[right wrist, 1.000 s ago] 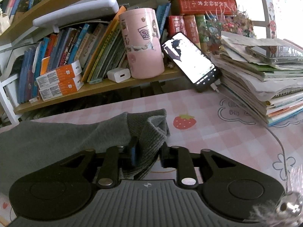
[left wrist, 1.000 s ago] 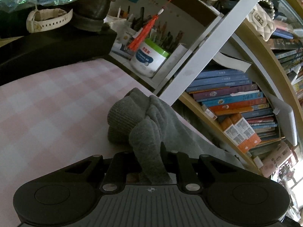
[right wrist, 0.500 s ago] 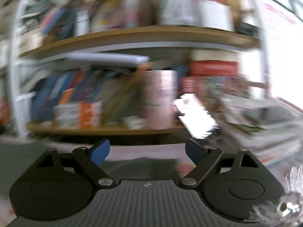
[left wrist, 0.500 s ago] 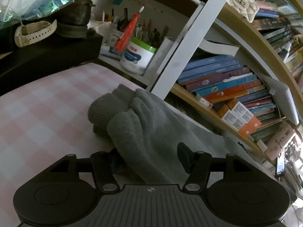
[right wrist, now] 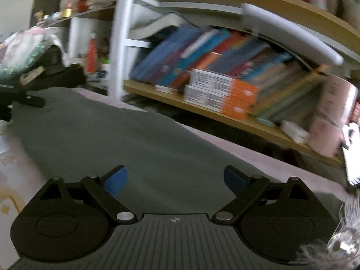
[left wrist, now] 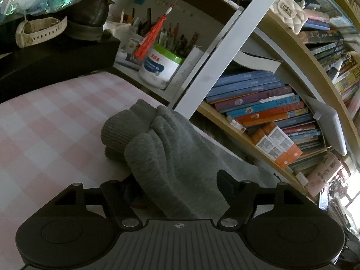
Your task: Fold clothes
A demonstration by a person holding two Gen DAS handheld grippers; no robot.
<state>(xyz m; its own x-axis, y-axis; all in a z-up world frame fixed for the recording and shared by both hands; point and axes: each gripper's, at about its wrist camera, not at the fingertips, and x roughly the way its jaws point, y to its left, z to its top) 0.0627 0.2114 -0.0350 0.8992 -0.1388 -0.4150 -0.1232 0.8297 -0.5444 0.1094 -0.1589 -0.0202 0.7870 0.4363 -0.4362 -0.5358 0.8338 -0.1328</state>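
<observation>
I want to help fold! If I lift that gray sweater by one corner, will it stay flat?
Probably not. The gray sweater already bunches into soft rolls, so it would likely droop. Its fuzzy knit looks grippy, not slippery. It's thick, so maybe a bit heavy.

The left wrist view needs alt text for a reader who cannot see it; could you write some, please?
The open left gripper straddles a bunched grey knit garment lying on a pink checked tablecloth. Behind it, a wooden bookshelf holds slanted books, with a white pen tub further left.
</observation>
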